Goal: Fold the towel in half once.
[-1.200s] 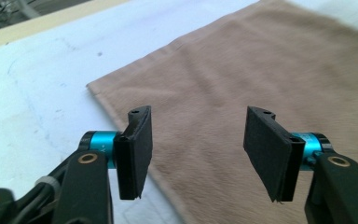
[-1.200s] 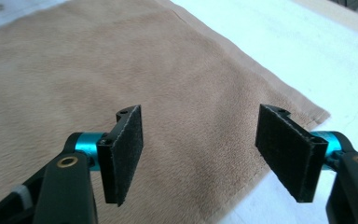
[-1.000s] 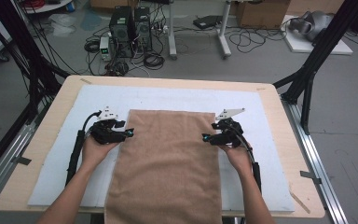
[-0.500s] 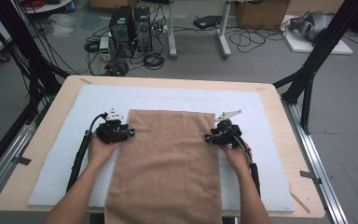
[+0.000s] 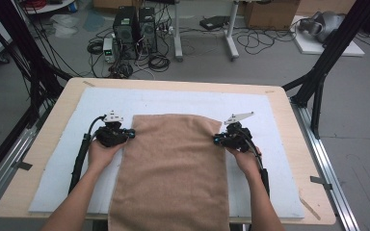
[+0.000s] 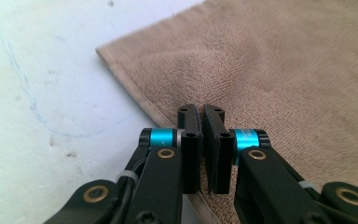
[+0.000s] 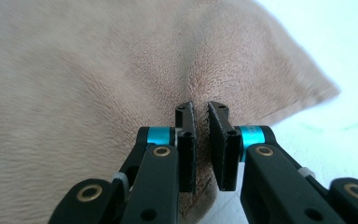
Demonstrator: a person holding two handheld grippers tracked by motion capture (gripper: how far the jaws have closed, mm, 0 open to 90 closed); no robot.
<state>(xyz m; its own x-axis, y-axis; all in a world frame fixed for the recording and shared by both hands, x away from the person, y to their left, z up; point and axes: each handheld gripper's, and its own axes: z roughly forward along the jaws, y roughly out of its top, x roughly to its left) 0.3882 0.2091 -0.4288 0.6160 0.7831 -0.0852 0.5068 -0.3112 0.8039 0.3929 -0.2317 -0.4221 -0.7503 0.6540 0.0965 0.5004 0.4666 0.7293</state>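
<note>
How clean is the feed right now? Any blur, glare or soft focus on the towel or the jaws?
High view: even light, no glare, slightly soft; towel reads clearly. Left gripper view: left gripper sharp, the mat bright but not washed out. Right gripper view: right gripper sharp, towel pile blurs toward the left edge, and the mat at top right is overexposed.

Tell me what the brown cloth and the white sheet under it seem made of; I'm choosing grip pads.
Brown cloth: probably cotton terry, matte, with a looped fuzzy pile and stitched hem. White sheet: perhaps foam or soft plastic, matte, faintly scuffed and pen-marked.
</note>
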